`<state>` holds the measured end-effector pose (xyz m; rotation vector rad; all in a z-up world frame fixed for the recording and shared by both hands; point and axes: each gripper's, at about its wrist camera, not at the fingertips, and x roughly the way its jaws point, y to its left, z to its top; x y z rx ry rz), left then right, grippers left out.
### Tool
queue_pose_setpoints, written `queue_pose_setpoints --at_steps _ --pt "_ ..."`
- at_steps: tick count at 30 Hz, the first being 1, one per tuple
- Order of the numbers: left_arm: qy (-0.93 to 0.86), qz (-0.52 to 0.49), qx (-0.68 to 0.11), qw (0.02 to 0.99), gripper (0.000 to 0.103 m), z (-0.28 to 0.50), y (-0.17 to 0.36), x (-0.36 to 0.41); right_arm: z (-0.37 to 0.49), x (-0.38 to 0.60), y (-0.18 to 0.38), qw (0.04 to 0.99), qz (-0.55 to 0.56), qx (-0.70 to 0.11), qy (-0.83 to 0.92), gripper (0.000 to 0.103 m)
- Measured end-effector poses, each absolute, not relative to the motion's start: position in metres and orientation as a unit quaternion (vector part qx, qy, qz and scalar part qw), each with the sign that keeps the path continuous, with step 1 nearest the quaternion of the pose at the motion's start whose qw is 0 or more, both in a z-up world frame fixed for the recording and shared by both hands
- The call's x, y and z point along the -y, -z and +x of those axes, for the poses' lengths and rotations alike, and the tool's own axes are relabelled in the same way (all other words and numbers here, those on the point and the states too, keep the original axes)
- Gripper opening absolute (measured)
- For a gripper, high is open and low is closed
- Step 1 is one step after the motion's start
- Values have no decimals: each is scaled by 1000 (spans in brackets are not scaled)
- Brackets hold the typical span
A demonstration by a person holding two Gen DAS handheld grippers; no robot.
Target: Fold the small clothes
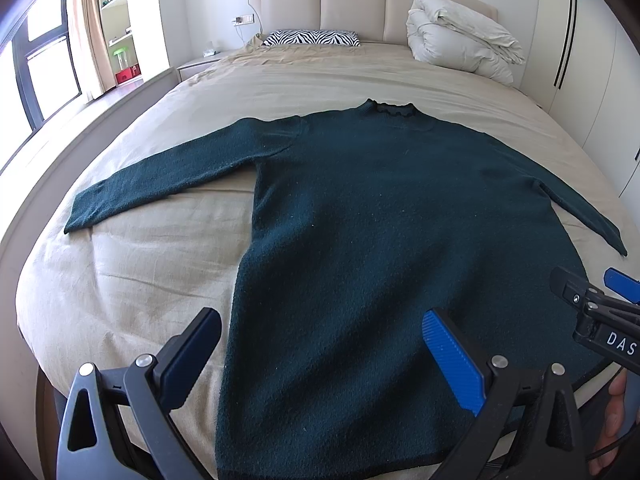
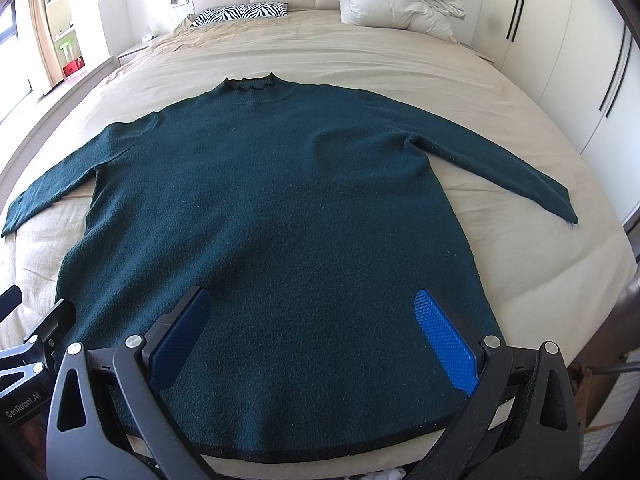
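dark green sweater [image 2: 280, 208] – flat, face-up, sleeves spread, centre frame on beige bed [image 2: 400, 60], ready for folding | left gripper [image 1: 320, 364] jaws apart, empty, over lower-left hem | right gripper [image 2: 316, 340] – jaws apart, empty, above hem, likely poised for first grab

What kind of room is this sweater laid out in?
Almost certainly a bedroom: the sweater lies flat on a made bed with a padded headboard, a zebra-print pillow and a folded duvet.
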<state>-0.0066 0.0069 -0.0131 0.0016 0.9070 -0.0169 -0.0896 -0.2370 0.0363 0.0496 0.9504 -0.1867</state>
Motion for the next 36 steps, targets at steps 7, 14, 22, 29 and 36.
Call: queue_pose_setpoints --at_steps 7,14,22,29,36 --pt "9 0 -440 898 103 -7 13 -7 -91 237 -35 884 25 -457 90 103" --pt "8 0 -440 898 103 -6 13 -7 -91 237 -34 884 24 -457 90 103" --pt "8 -1 -441 898 103 -6 13 -7 -91 234 -34 885 21 -457 88 103" --pt "9 -2 -441 898 103 -7 12 -8 -90 232 -35 884 20 -458 88 103" --pt "9 -7 -442 897 103 -7 11 -11 -89 229 -35 885 18 -458 87 103"
